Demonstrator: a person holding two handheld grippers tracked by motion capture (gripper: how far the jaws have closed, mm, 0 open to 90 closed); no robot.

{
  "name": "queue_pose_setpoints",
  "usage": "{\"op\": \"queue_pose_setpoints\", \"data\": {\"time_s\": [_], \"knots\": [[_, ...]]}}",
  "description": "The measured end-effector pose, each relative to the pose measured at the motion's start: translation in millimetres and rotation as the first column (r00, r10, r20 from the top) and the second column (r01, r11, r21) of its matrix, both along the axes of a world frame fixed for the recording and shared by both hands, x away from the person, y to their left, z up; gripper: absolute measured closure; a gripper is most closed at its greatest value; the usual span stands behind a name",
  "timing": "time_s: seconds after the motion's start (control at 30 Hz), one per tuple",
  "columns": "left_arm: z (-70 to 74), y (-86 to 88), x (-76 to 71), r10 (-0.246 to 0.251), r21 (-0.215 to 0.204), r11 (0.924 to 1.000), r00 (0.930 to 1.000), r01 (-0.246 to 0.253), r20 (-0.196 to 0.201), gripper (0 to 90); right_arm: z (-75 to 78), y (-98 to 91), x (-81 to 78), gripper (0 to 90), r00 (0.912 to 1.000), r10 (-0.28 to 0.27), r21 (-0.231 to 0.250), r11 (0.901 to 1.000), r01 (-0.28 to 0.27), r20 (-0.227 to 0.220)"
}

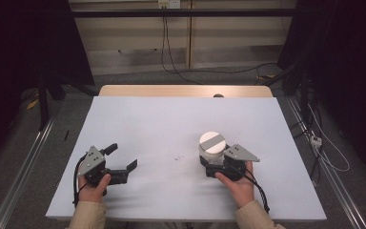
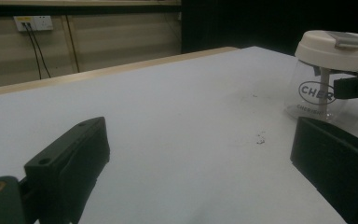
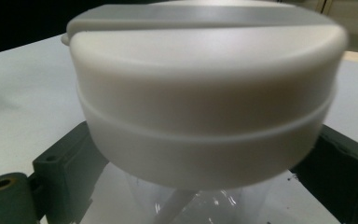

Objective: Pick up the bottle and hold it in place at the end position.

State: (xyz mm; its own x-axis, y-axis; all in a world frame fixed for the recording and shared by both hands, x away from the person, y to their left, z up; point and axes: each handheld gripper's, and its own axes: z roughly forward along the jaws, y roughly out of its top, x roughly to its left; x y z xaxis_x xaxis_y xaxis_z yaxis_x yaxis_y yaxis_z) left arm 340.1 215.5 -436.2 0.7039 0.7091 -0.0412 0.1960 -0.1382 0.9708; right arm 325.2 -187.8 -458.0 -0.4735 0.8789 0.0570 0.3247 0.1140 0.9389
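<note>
a clear cup [image 1: 211, 155] with a white lid [image 1: 212, 141] stands upright right of the desk's [image 1: 171, 119] middle — inside it only a pale straw-like stem under the lid, no liquid that i can make out. the right gripper [image 1: 215, 164] has its jaws on either side of the cup's clear wall, wide, whether touching i cannot tell. the left gripper [image 1: 122, 160] rests well apart near the front edge, jaws wide and empty — bare white surface between and beyond them.
</note>
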Motion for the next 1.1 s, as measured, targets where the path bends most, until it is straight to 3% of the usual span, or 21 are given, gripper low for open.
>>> {"op": "queue_pose_setpoints", "data": {"time_s": [0.4, 0.6, 1.1], "knots": [[-0.9, 1.3, 0.4, 0.009, 0.006, 0.9999, 1.0, -0.009, -0.001, 4.0, -1.9, 7.4, 8.5, 10.6, 0.9999, -0.01, 0.014, 0.9998, 0.011, -0.012], [-1.3, 0.4, 1.2, 0.005, 0.013, 0.9999, 1.0, -0.005, -0.001, 4.0, -1.9, 6.9, 9.5, 16.4, 0.9998, -0.017, 0.019, 0.9997, 0.017, 0.005], [-1.1, 0.1, 1.0, 0.011, 0.007, 0.9999, 0.9999, -0.011, 0.0, 4.0, 2.8, 4.6, 10.9, 18.5, 0.9987, -0.001, 0.008, 1.0, 0.001, 0.052]]}}
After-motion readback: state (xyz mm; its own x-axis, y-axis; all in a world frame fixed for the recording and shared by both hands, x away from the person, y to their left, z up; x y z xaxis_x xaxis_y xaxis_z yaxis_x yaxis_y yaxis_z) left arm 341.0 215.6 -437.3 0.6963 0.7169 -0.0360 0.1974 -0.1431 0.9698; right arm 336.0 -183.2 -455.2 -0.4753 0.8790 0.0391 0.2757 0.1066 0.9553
